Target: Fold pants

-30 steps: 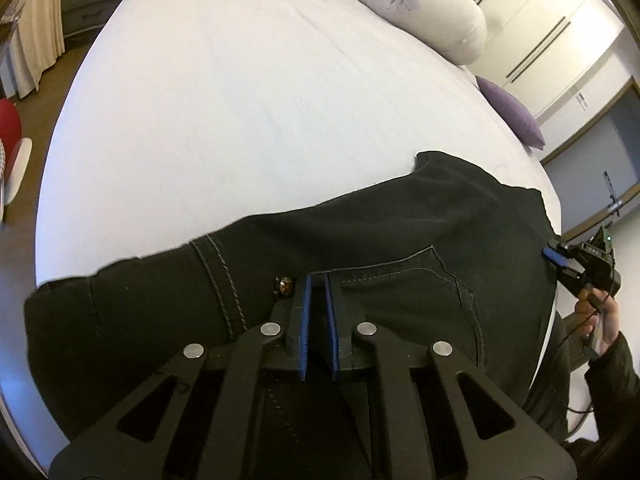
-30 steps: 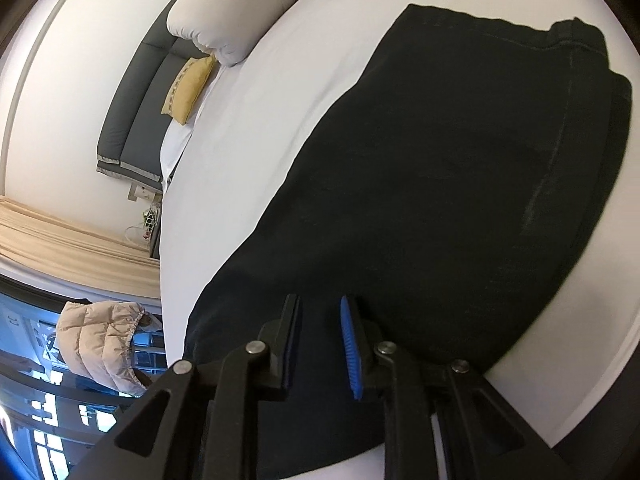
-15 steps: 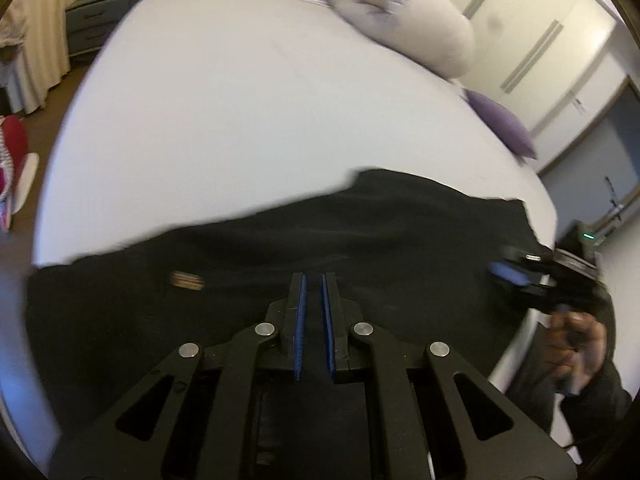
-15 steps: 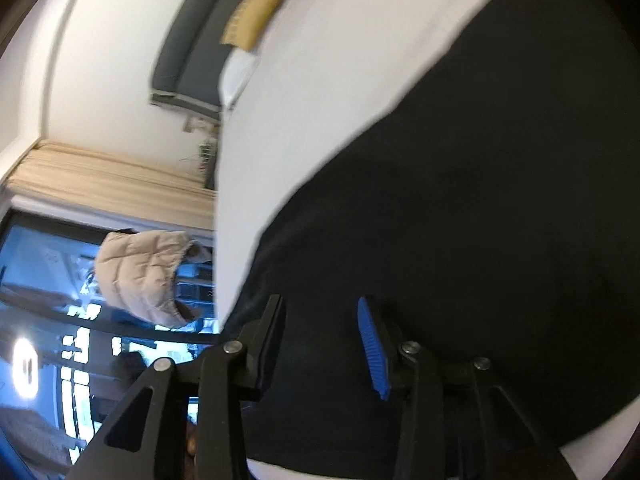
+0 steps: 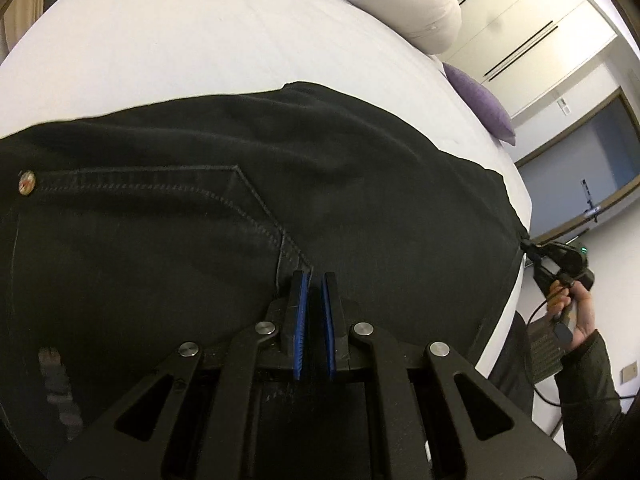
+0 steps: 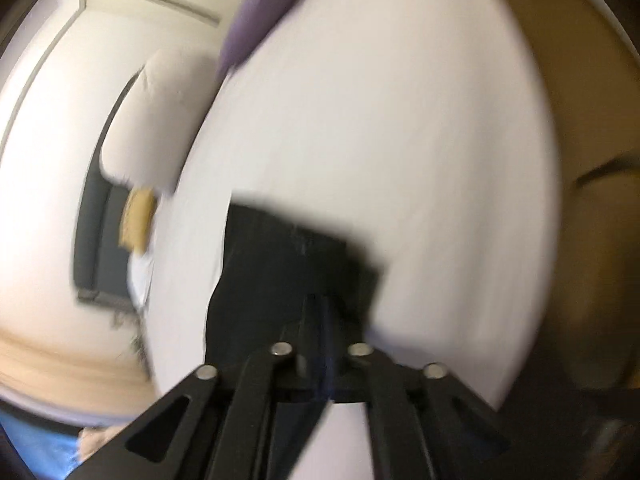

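**On the bed: both grippers clamping black pants**

Across the near part of the white bed [image 5: 200, 40], the black pants [image 5: 360, 184] are lying spread out, filling most of the left wrist view. Back pocket stitching [image 5: 248, 208] is facing up, with a metal rivet [image 5: 27, 181] sitting at the pocket's left corner.

Left gripper [image 5: 313, 280] is sitting at the near edge of the pants, just beside the pocket's lower corner. Blue pads [image 5: 300, 312] are standing nearly together with dark fabric filling the narrow gap, so it is pinching the pants.

Right gripper [image 5: 538, 258] is showing at the far right of the left wrist view, held by the person's hand [image 5: 572, 312], with its tip meeting the right edge of the pants at the bed's side. The right wrist view is heavily motion-blurred: the right gripper [image 6: 320, 304] has its fingers drawn together, and a flap of pants [image 6: 288, 256] is running from between them out over the white sheet. Looks clamped on the fabric; finer detail is not readable through the blur.

Beyond the pants, a rolled white duvet [image 5: 396, 4] is lying at the far end of the bed, and a purple pillow [image 5: 480, 104] is resting near the far right edge. White wardrobe doors [image 5: 528, 32] are standing behind.
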`<state>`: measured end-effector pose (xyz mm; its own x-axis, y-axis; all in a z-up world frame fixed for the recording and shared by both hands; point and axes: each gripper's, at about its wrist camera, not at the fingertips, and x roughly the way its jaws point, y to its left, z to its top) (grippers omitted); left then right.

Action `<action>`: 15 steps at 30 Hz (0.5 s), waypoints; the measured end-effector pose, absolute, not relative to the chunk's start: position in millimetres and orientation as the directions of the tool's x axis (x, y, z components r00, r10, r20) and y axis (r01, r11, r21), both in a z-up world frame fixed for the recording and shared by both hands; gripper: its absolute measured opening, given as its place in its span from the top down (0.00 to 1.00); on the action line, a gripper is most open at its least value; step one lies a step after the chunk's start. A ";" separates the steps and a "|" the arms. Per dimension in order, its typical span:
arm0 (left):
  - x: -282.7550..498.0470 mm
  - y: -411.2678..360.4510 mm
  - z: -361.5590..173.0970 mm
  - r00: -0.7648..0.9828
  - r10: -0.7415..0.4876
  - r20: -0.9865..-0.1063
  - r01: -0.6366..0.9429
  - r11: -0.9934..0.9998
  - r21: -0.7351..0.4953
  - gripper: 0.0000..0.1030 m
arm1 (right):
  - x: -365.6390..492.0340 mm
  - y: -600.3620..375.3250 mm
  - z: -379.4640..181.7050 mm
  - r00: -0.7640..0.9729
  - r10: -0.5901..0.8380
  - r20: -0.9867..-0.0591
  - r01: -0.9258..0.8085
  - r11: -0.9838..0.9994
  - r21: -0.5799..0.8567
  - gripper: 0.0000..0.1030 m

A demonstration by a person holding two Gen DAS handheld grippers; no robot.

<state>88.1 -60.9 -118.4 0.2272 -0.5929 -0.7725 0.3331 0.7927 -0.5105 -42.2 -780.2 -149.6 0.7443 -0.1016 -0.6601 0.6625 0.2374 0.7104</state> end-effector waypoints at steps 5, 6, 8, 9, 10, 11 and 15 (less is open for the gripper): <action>82.2 -63.9 -126.3 0.233 -0.608 -0.759 0.309 0.787 -0.535 0.93 | -72.1 -777.8 -140.7 0.837 -0.079 -0.542 0.545 0.213 0.811 0.33; 82.3 -64.7 -126.2 0.233 -0.604 -0.762 0.311 0.789 -0.531 0.93 | -70.8 -776.7 -142.5 0.847 -0.055 -0.528 0.527 0.213 0.823 0.35; 77.2 -65.7 -124.1 0.232 -0.594 -0.770 0.323 0.794 -0.515 0.93 | -68.0 -776.0 -148.4 0.863 -0.019 -0.504 0.498 0.194 0.845 0.45; 76.5 -71.7 -124.7 0.232 -0.588 -0.775 0.329 0.797 -0.506 0.93 | -65.5 -776.3 -151.9 0.872 0.007 -0.489 0.480 0.180 0.859 0.50; 74.5 -72.9 -123.7 0.231 -0.583 -0.779 0.338 0.799 -0.498 0.93 | -63.2 -775.7 -153.9 0.876 0.021 -0.482 0.472 0.173 0.864 0.53; 73.2 -72.5 -123.1 0.230 -0.582 -0.780 0.341 0.799 -0.496 0.93 | -54.1 -766.6 -147.3 0.875 0.030 -0.482 0.471 0.174 0.865 0.54; 72.6 -65.4 -122.8 0.229 -0.596 -0.770 0.331 0.792 -0.514 0.93 | -39.0 -757.4 -151.0 0.860 0.076 -0.505 0.486 0.177 0.856 0.56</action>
